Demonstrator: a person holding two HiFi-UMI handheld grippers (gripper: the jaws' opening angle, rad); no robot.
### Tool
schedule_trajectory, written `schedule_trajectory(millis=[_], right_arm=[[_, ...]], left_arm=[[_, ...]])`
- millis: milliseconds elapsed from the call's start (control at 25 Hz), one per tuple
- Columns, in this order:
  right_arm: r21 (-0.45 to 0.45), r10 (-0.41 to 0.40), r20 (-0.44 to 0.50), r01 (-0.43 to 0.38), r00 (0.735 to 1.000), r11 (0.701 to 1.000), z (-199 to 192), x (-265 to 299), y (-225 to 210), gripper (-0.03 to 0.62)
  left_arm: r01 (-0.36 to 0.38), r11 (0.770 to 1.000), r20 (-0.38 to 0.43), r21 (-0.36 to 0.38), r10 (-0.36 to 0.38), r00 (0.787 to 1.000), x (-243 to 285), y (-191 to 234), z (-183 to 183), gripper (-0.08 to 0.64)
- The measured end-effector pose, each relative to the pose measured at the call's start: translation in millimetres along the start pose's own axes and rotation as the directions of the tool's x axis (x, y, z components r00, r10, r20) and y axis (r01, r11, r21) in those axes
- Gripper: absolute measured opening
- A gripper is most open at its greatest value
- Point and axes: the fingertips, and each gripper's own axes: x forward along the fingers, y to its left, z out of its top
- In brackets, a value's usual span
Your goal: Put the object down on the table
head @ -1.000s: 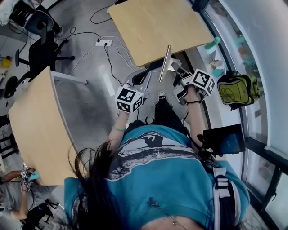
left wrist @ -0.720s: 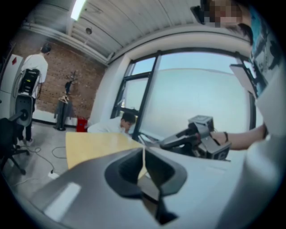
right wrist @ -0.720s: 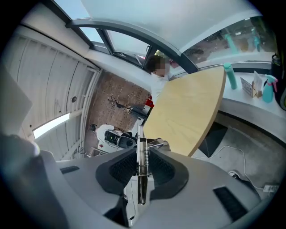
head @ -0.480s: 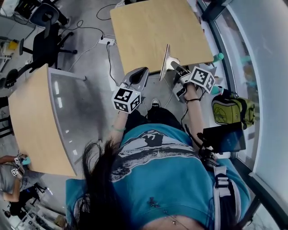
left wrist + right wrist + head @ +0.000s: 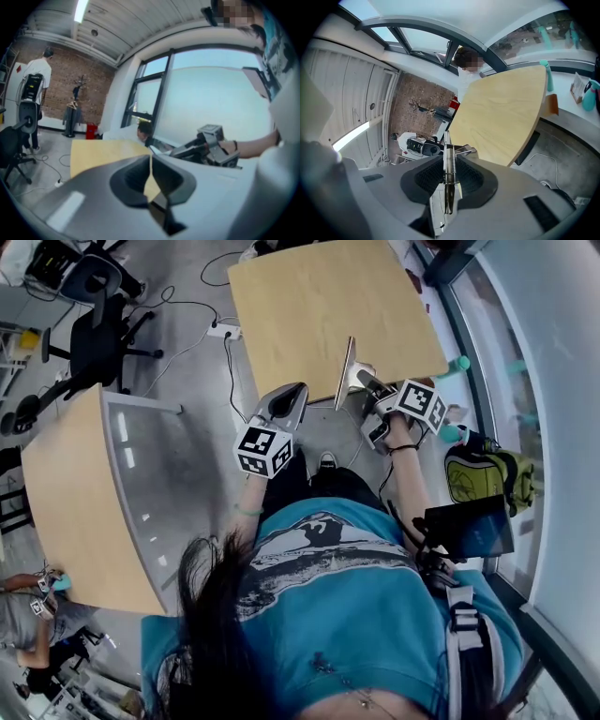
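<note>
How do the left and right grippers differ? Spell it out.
The right gripper is shut on a clipboard held on edge; the left gripper is shut, empty. The left points across at the right; the right points over the table. Both carry marker cubes.

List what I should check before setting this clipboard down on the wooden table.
1. Right gripper grip on the clipboard: ok, jaws closed on it by its clip.
2. Left gripper out of the way: ok, shut with nothing in it, off to the clipboard's left.
3. Landing spot on the table: ok, nothing shows on the top.
4. Clipboard over the tabletop: cannot tell, the head view puts it right at the near edge.
5. Clipboard lying flat: not ok, it stands on edge.
</note>
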Motion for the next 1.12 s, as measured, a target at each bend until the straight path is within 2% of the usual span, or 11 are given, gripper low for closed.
schedule_trajectory(millis=[240, 520, 840, 1120], right_arm=[[0.021, -0.015, 0.054, 0.014, 0.998, 1.000, 24.1, 24.4, -2.6, 0.089], [0.022, -0.068, 0.104, 0.066, 0.992, 0.998, 69.4, 107.3, -1.4, 0.089], [-0.012, -0.159, 0.082, 0.160, 0.984, 0.987, 101.8, 187.6, -20.4, 0.089], [0.009, -0.261, 0.048, 0.261, 0.964, 0.965, 105.5, 224.7, -60.5, 0.089]], left_arm=[[0.057, 0.998, -0.022, 0.029, -0.056, 0.998, 22.8, 22.4, 7.3, 0.002], [0.170, 0.982, -0.069, 0.080, -0.165, 0.984, 61.0, 85.4, 26.0, 0.002], [0.250, 0.965, -0.108, 0.079, -0.241, 0.964, 95.8, 131.4, 33.7, 0.002], [0.279, 0.959, -0.136, 0.054, -0.270, 0.953, 112.2, 148.3, 27.4, 0.002]])
